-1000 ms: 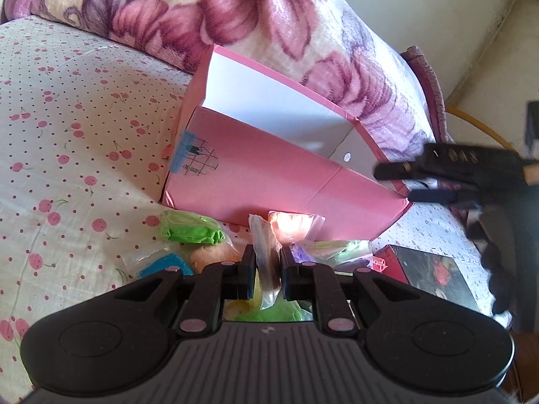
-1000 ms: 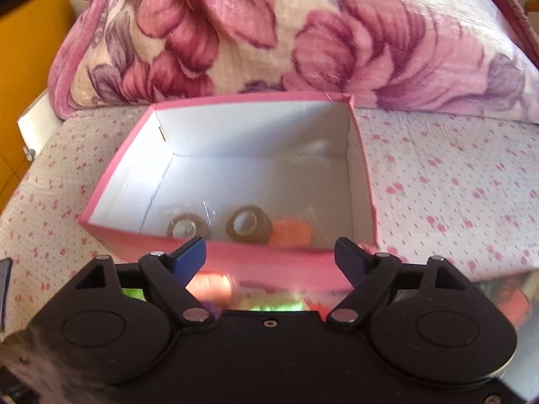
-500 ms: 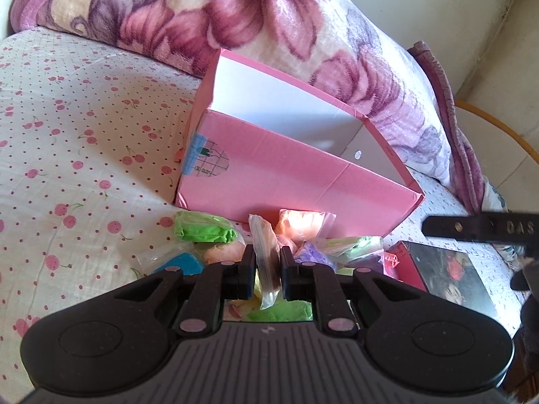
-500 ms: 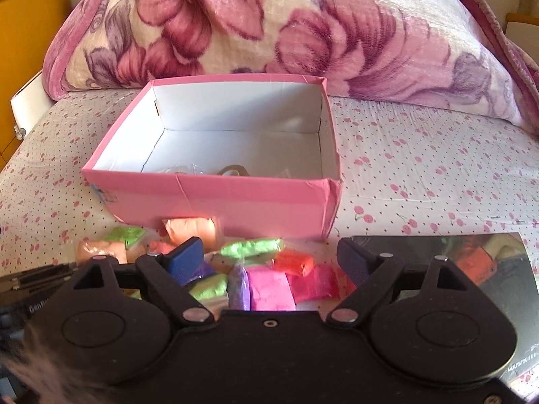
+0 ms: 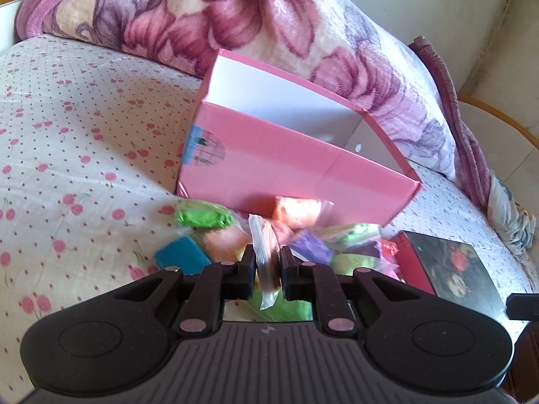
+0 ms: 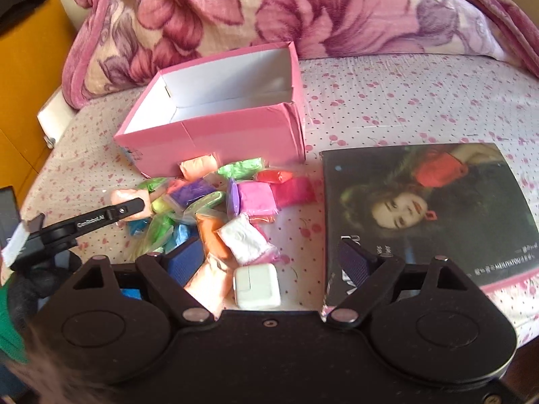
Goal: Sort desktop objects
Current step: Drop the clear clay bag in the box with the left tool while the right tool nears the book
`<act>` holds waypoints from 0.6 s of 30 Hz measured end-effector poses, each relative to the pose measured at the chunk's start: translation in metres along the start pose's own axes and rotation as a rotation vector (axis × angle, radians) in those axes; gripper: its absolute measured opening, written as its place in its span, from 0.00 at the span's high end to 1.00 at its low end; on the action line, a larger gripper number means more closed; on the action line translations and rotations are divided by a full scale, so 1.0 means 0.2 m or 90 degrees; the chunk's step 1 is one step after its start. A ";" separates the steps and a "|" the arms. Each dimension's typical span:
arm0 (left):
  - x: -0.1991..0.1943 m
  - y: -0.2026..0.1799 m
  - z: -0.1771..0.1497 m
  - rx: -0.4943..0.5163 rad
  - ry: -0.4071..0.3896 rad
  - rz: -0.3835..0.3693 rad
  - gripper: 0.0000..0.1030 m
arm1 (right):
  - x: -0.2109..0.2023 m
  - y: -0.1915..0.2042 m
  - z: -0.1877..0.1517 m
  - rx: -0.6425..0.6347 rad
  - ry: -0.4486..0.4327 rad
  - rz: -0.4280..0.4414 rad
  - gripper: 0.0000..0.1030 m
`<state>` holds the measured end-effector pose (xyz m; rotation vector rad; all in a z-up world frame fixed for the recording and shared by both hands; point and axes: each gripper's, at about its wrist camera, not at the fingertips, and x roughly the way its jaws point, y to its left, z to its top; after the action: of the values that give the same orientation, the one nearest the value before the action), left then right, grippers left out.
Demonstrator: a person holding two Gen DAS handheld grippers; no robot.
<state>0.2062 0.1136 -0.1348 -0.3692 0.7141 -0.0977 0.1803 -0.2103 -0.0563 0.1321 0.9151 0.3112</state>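
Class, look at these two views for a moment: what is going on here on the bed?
A person with a gripper in each hand is sorting small bagged clay packets piled in front of an open pink box on a cherry-print bedsheet. The left gripper is shut on the clear plastic edge of one packet. The right gripper is open and holds nothing, above a white charger, beside a glossy book.
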 end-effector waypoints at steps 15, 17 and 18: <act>-0.03 -0.29 0.57 0.042 -0.043 0.005 0.87 | -0.06 -0.18 -0.13 0.068 -0.107 0.088 0.14; 0.09 -0.29 0.63 0.025 -0.012 0.010 0.87 | -0.01 -0.20 -0.17 0.080 -0.086 0.109 0.14; 0.14 -0.29 0.66 0.015 0.004 0.011 0.87 | 0.01 -0.20 -0.19 0.080 -0.081 0.115 0.14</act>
<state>0.3160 0.0929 -0.0409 -0.3396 0.7213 -0.0902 0.1603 -0.2484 -0.0909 0.3486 0.7985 0.4081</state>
